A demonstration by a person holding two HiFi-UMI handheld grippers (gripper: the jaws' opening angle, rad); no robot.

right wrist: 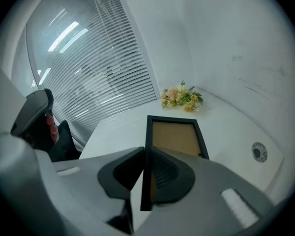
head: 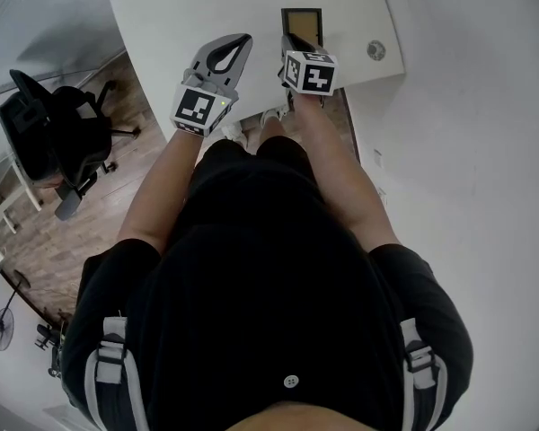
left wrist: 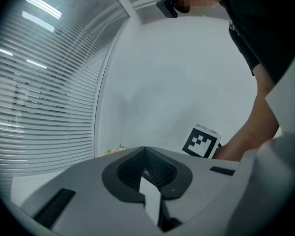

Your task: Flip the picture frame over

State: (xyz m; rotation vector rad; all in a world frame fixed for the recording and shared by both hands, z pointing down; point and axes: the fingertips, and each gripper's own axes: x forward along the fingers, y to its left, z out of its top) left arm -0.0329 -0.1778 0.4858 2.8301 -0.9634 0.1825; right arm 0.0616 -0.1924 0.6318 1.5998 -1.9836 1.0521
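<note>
Right tool is clenched on the picture frame, pads pinching the black left rail near its close end. An edge grip makes sense: it gives a hinge line to swing the frame about, where pressing on the flat panel would give none. The frame sits at centre in the right gripper view, its brown panel facing up at the camera and its length running away towards the flowers at the back of the white surface. I can't tell whether its far edge is touching the surface.

From the head view, the frame is at top centre and the right tool covers its near end. The left tool is just beside it, to the left in the frame. Its tips are closed on each other with nothing between them, and it is pointing out over the surface. The left gripper view confirms it: left tool clenched and empty, facing a blank wall. It looks parked out of the way so the frame has room to turn.

By my judgement the flip is at its start. The frame is gripped but not yet turned, so the next move calls for rolling the wrist. The risk is that the thin rail slips in the pads.
</note>
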